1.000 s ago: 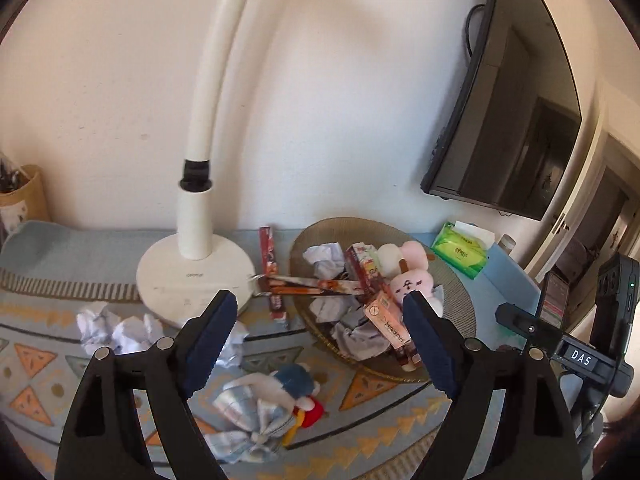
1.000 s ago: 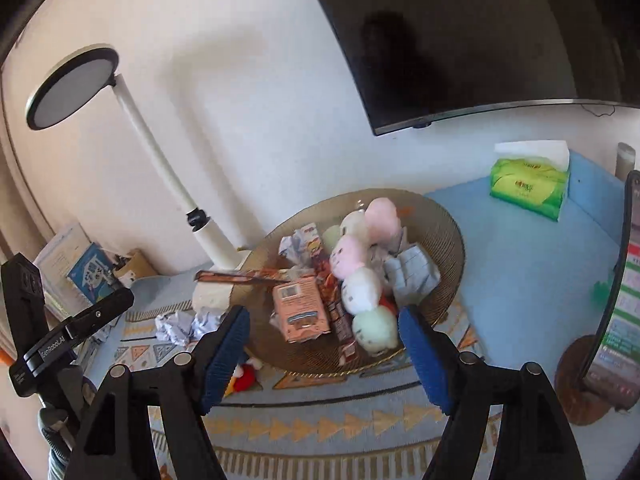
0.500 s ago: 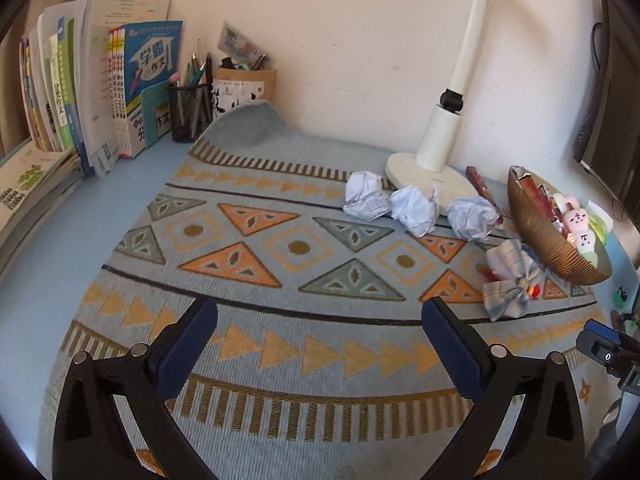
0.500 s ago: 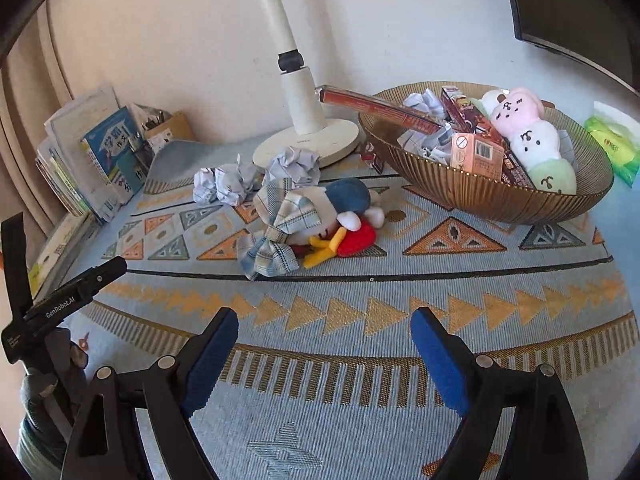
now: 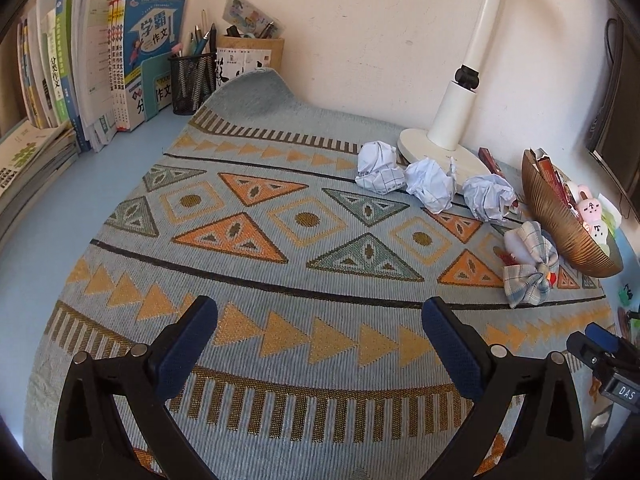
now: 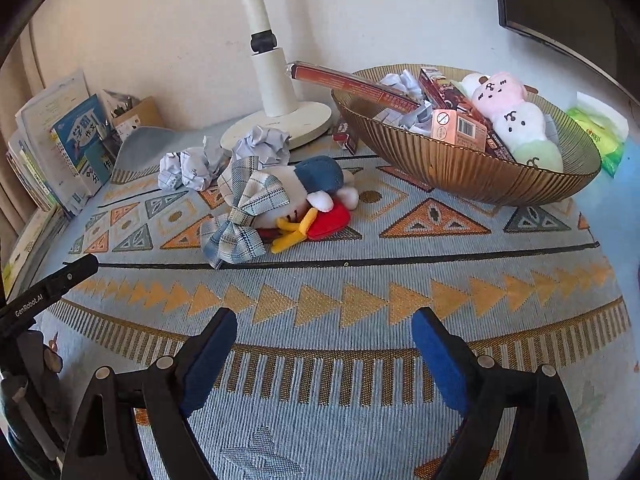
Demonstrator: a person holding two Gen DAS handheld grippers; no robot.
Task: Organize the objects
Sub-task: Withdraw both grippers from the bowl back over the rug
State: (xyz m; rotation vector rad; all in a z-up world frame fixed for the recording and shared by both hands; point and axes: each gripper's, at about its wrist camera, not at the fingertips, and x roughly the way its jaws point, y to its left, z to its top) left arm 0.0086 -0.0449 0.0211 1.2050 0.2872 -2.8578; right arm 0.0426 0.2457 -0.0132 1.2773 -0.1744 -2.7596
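Right wrist view: right gripper and left gripper hang open, empty, jaws just widened; plush duck lies far ahead beside paper balls. Its loose bow could slip a pinch.

Plush duck on patterned mat, bowl of toys behind, right gripper spread, empty

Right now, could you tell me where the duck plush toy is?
Right wrist view, left of centre: the duck plush toy lies on the mat, between crumpled paper balls and the bowl.
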